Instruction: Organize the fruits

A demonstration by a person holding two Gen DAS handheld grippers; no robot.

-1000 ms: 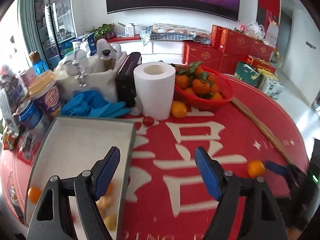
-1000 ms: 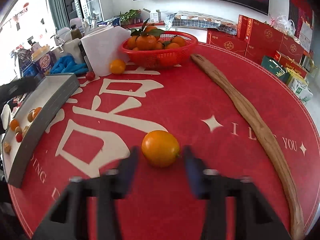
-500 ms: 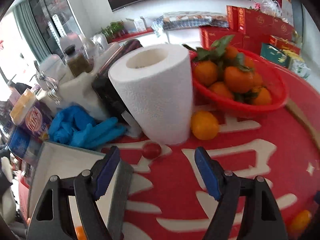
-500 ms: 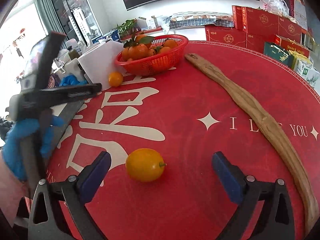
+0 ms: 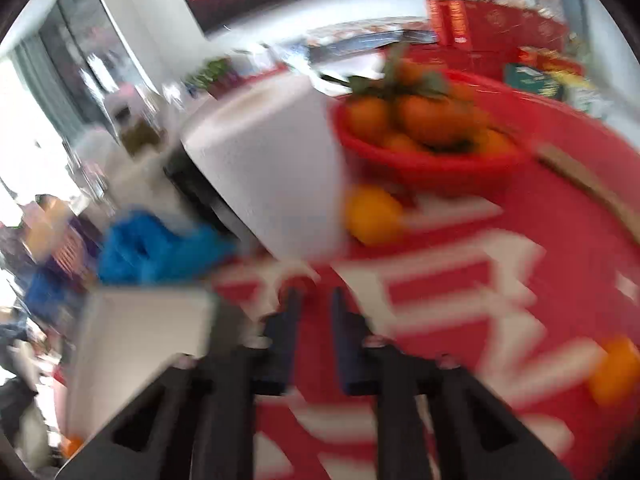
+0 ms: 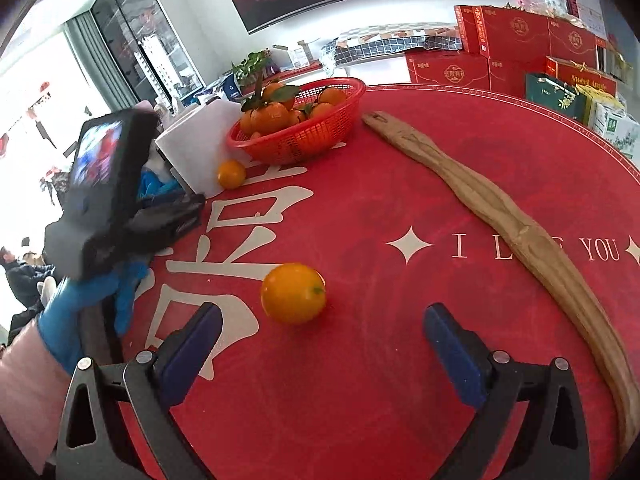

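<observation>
The left wrist view is blurred by motion. My left gripper (image 5: 314, 294) has its blue fingers close together, with a small red cherry tomato (image 5: 296, 282) right at their tips; whether they grip it I cannot tell. A loose orange (image 5: 372, 214) lies beside the red basket of oranges (image 5: 424, 140). The grey tray (image 5: 140, 328) is at lower left. My right gripper (image 6: 320, 328) is open, with an orange (image 6: 293, 293) on the red table just ahead of its left finger. The left gripper (image 6: 160, 216) shows there in a blue-gloved hand.
A white paper roll (image 5: 264, 172) and blue gloves (image 5: 152, 248) stand behind the tomato. A long wooden piece (image 6: 500, 216) lies across the table's right side. Red gift boxes (image 6: 500, 48) stand beyond the table. Bottles and tubs crowd the far left.
My left gripper has moved forward to the cherry tomato and its fingers have closed in from wide open. My right gripper stays open and the orange sits a little further right between its fingers.
</observation>
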